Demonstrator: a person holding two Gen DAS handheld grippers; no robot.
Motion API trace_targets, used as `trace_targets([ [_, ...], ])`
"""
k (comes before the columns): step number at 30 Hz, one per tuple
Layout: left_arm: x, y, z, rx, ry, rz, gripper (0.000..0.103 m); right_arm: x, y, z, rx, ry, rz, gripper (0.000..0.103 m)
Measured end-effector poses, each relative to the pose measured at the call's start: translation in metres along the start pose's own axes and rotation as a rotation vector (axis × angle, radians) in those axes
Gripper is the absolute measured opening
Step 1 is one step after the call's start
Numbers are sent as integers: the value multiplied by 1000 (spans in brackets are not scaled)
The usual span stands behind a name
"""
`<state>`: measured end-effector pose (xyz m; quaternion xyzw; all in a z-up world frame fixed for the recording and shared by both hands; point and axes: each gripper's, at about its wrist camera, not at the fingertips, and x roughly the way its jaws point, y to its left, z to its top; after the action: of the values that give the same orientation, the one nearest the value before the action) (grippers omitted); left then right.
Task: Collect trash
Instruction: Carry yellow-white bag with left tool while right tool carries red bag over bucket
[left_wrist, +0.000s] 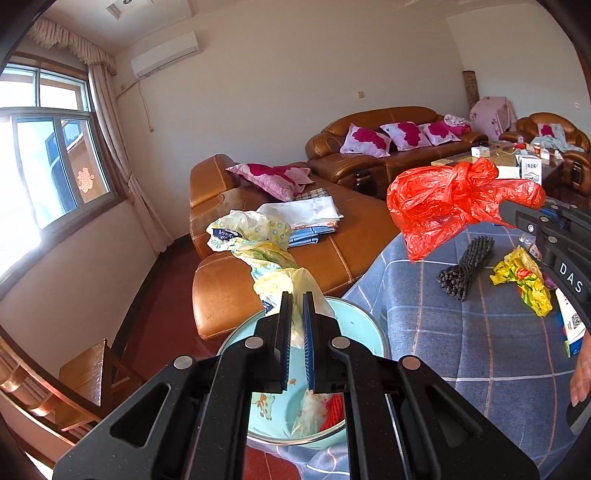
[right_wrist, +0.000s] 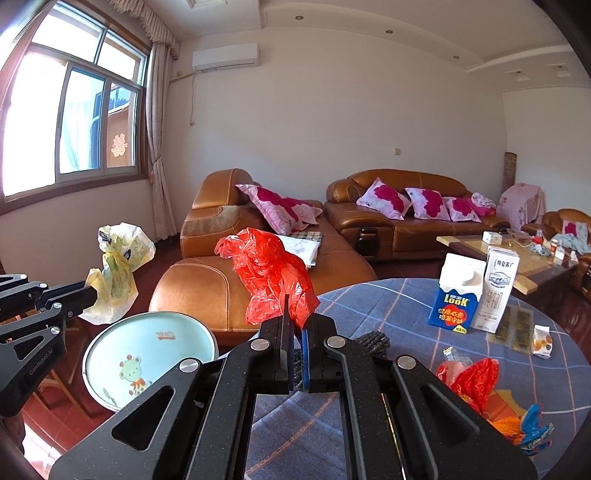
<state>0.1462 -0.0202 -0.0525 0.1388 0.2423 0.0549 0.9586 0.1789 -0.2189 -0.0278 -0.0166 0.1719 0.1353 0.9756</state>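
Gripping a crumpled pale-yellow printed plastic bag (left_wrist: 258, 251), the left gripper (left_wrist: 294, 295) hangs over the light-blue enamel basin (left_wrist: 354, 317). Right gripper (right_wrist: 297, 317) pinches a red plastic bag (right_wrist: 269, 273); only its view shows two milk cartons (right_wrist: 476, 295) on the blue checked tablecloth (right_wrist: 406, 325).

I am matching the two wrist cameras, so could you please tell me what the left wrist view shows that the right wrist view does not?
Only the left wrist view shows the yellow wrapper on the table. Only the right wrist view shows two cartons. Both show the red bag in the right gripper, the pale yellow bag in the left gripper, and the basin.
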Motion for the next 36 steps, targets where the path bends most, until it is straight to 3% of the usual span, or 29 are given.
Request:
trace_targets([
  [36, 27, 44, -19, -14, 103, 155, 6, 47, 52, -9, -145, 26, 113, 4],
])
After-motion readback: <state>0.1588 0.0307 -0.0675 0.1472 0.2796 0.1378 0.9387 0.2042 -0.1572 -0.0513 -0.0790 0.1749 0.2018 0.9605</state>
